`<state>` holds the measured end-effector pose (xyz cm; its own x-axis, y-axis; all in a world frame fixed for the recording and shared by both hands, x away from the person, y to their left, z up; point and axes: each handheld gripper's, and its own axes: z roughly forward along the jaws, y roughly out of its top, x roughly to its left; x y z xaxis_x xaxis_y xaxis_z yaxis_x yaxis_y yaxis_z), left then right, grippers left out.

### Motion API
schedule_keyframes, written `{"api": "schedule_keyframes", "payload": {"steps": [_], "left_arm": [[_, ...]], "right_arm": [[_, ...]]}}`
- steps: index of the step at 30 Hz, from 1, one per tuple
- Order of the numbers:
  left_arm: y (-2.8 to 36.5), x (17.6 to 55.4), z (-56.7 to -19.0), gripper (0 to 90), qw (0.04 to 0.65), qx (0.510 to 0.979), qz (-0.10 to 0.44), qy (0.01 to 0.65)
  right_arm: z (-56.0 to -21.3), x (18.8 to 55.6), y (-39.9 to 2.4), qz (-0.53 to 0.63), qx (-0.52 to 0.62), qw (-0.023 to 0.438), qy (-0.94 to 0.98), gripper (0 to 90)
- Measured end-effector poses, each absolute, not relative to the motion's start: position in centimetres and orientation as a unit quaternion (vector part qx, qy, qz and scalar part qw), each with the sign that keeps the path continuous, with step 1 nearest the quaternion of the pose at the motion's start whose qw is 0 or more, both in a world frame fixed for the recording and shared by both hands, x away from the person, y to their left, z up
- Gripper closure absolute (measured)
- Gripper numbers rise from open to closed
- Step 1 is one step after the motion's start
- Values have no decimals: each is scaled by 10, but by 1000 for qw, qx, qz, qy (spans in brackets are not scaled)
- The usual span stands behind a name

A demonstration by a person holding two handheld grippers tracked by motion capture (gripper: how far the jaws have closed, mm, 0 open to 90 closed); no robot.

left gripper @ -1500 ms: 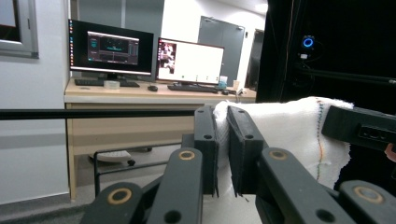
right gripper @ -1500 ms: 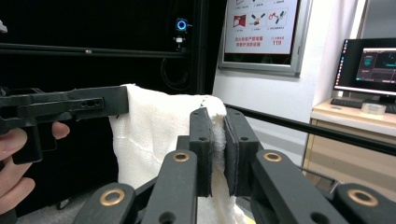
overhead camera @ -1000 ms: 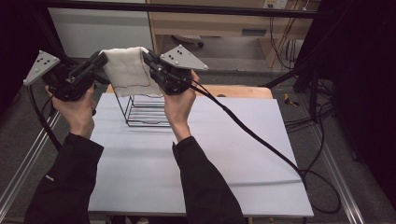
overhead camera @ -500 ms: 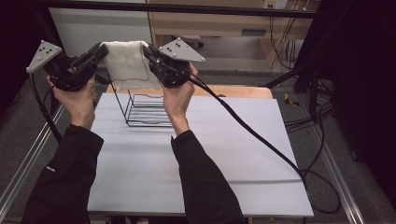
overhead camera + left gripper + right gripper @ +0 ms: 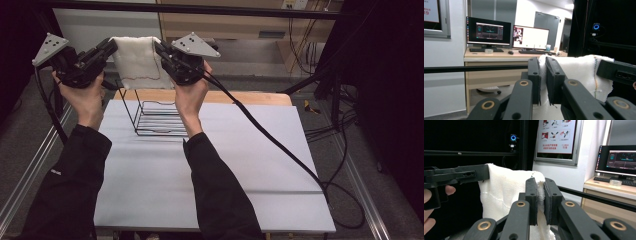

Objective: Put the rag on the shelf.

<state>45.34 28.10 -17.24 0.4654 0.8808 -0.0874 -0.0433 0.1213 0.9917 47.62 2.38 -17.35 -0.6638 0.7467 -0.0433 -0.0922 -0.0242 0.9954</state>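
A white cloth [image 5: 136, 61] with a thin stitched line hangs spread between both grippers, high above the table's far side. My left gripper [image 5: 111, 46] is shut on its left top corner, and my right gripper [image 5: 159, 47] is shut on its right top corner. In the left gripper view the jaws pinch the cloth's edge [image 5: 543, 72], with the cloth [image 5: 584, 72] stretching to the other gripper at right. In the right gripper view the jaws clamp the cloth's edge [image 5: 540, 195], and the cloth [image 5: 504, 195] runs left to the other gripper. A black wire rack [image 5: 157, 117] stands on the table below the cloth.
The white table top [image 5: 250, 160] has a wooden strip [image 5: 250, 97] along its far edge. A black cable [image 5: 280, 150] trails from the right gripper across the table and off its right side. A black bar [image 5: 250, 10] crosses overhead. A desk with monitors [image 5: 509, 35] lies beyond.
Both hands have lifted the stretched cloth slightly higher and farther from the person, above the wire rack. The grips have not changed.
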Motion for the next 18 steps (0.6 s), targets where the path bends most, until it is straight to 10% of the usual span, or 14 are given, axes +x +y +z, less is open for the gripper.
{"api": "schedule_keyframes", "payload": {"steps": [18], "left_arm": [[281, 476, -162, 825, 639, 565, 360, 378]], "right_arm": [[-164, 497, 28, 661, 271, 316, 625, 829]]}}
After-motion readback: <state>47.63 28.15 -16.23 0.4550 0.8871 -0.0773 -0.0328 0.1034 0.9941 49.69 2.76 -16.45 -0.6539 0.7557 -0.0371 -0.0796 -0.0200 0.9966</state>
